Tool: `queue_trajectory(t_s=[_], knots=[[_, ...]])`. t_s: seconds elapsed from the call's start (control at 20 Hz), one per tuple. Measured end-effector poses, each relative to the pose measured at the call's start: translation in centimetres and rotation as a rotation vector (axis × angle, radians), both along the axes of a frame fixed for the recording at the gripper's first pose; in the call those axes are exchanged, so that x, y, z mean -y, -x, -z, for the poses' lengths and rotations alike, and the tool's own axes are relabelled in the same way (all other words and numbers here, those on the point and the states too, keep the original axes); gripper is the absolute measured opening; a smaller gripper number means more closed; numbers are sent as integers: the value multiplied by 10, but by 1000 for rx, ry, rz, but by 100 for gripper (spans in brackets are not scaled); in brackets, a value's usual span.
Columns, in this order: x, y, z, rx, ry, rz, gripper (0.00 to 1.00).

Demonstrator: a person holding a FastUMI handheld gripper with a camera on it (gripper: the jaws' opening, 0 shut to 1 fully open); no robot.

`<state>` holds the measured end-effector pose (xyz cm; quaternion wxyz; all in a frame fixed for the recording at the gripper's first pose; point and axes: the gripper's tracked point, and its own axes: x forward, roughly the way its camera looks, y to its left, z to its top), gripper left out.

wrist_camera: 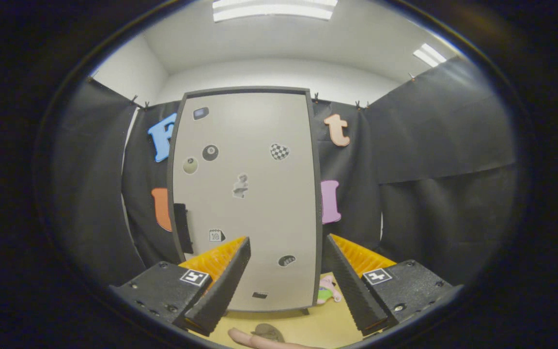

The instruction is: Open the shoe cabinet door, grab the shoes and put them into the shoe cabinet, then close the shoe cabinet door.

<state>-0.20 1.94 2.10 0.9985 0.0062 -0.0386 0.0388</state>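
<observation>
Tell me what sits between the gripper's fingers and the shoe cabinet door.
Nothing: the open gripper faces the shut shoe cabinet door across bare wooden floor, seen in the gripper view.

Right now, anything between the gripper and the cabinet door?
Nothing visible. The gripper is open and empty, and the closed cabinet door stands straight ahead beyond its fingers. The dark handle sits on the door's edge, next to the orange letter. That closed door bars the shoe beside the cabinet's foot.

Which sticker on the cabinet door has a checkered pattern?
The heart-shaped sticker on the shoe cabinet door, toward its hinge-free right side, above the open claw; the others are plain or dark.
</observation>
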Motion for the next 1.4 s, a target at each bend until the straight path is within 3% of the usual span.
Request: queue_trajectory(t_s=[0.2,0.5,0.9,1.2,1.3,1.35,1.4], knots=[[-14,-14,5,-22,8,0,100],[-68,-49,13,-91,13,-99,100],[-184,-93,14,-52,4,-357,100],[-227,-129,43,-152,20,-362,100],[-237,-139,44,-147,49,-364,89],[-239,-142,45,-153,56,-359,73],[-242,-146,50,-173,64,-353,71]])
